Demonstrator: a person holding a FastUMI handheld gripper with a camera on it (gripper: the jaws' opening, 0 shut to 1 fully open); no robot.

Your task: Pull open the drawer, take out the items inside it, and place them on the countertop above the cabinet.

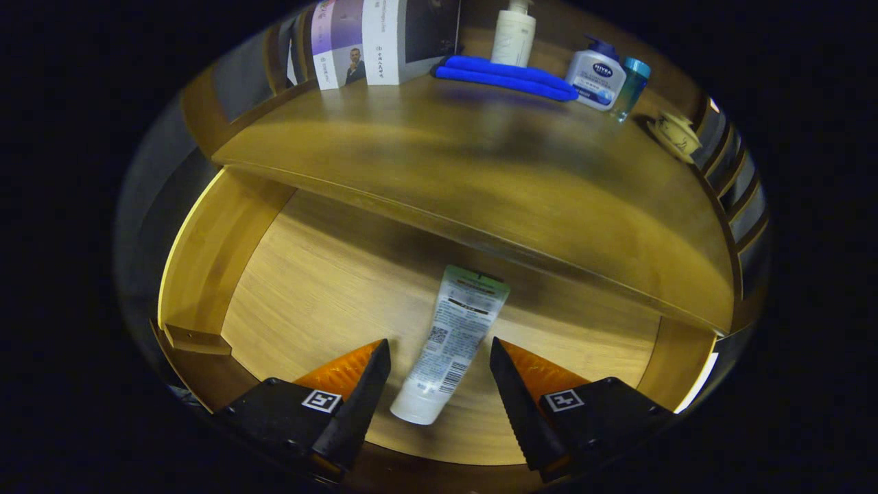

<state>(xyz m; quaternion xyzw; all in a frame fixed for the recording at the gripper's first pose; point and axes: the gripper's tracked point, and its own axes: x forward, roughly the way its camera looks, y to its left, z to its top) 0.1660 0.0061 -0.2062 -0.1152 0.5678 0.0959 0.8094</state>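
Tongs (439, 357) agape astride drawer's tube (453, 343)

Gripper (439, 353): one two-finger unit, seen from its own camera, pointed forward and steeply downward. Fingers (363, 391): both in view, spread wide apart, tips level with each other and tapering to points, toothed inner faces turned toward one another across a broad gap; neither finger presses on anything. Each finger base carries a square printed marker on its upper face, and the two bases sit symmetrically to either side of the gap; no hand or sleeve can be made out.
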